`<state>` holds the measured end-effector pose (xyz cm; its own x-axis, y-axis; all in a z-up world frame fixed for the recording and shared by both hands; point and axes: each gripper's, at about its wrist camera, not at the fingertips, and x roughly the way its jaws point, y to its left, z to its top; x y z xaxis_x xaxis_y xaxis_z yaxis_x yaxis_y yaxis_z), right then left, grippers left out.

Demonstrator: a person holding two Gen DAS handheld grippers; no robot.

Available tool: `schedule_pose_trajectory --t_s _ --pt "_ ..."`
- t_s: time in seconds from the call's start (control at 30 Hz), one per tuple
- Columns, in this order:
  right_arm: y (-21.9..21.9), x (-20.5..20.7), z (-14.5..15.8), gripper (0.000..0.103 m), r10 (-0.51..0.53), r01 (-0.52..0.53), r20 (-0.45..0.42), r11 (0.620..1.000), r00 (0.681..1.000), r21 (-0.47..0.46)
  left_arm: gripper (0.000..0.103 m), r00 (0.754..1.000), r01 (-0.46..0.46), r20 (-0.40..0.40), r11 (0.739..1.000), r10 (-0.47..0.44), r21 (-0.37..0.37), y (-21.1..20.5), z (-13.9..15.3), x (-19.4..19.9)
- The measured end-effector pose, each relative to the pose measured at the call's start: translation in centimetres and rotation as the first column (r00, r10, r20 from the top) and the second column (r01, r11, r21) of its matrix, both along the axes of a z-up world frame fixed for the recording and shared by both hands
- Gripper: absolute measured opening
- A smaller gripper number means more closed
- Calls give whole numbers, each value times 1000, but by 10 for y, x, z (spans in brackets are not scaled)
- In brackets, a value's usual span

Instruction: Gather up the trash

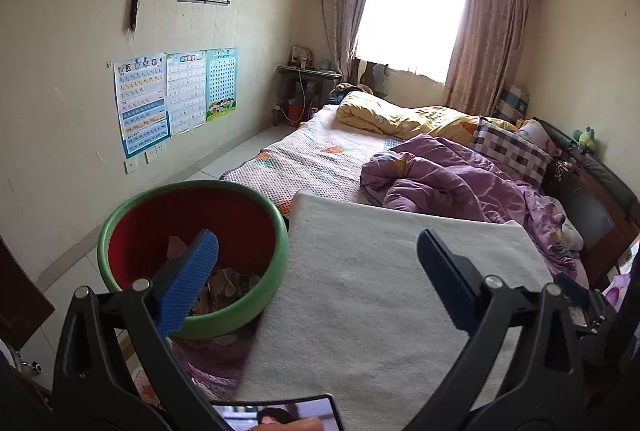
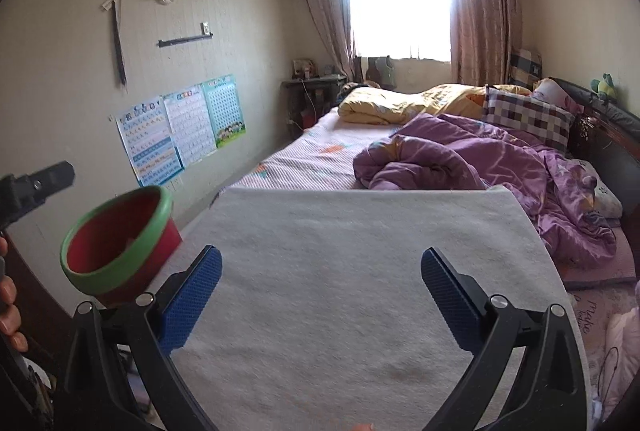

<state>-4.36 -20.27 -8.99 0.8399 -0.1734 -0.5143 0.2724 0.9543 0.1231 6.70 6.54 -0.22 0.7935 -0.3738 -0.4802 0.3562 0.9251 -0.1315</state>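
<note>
Left claw (image 1: 318, 255) gaping wide and empty, right claw (image 2: 321, 271) likewise over the white tabletop (image 2: 340, 271), red bin (image 1: 192, 255) at its left edge, crumpled trash (image 1: 228, 281) inside visible only from the left wrist view, phone (image 1: 276, 413) cut off below.

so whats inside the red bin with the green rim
Crumpled brownish and pinkish scraps lie at the bottom of the bin. The left gripper's blue finger and the near rim hide part of the pile, so the rest can't be seen.

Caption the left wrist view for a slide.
Open left gripper over a white-covered board, beside a green-rimmed red bin holding crumpled scraps.
</note>
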Motion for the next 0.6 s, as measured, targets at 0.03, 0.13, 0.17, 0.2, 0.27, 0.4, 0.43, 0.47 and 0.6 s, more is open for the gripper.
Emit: schedule_pose_trajectory --t_s 0.03,0.13,0.17,0.2,0.27,0.4,0.43,0.47,0.6 --pt "-9 -2 -8 97 -5 6 -29 1000 1000 7 98 1000 -1 1 1000 1 4 -3 -1 -3" --pt "-23 -4 -25 97 -20 22 -96 1000 995 19 98 1000 5 0 1000 -5 17 -13 -2 -11" --pt "-30 -6 -31 97 -30 34 -115 999 993 27 98 1000 7 0 1000 -7 20 -16 -2 -13" --pt "-38 -7 -37 97 -43 48 -134 998 990 32 98 1000 8 2 1000 -8 21 -18 -2 -16" --pt "-52 -8 -47 97 -70 77 -177 997 982 30 98 1000 2 9 1000 -2 23 -19 -2 -19" --pt "-83 -12 -75 97 -119 132 -268 991 956 31 98 999 -45 32 998 44 50 -17 -1 -20" --pt "-89 -12 -81 97 -127 142 -293 989 948 32 98 997 -68 35 996 66 54 -13 -1 -19" --pt "-95 -11 -86 96 -132 150 -309 988 942 34 98 996 -84 34 995 82 54 -10 -2 -18" --pt "-108 -10 -108 97 -148 174 -370 984 917 39 98 982 -187 32 980 185 65 24 -4 -7"
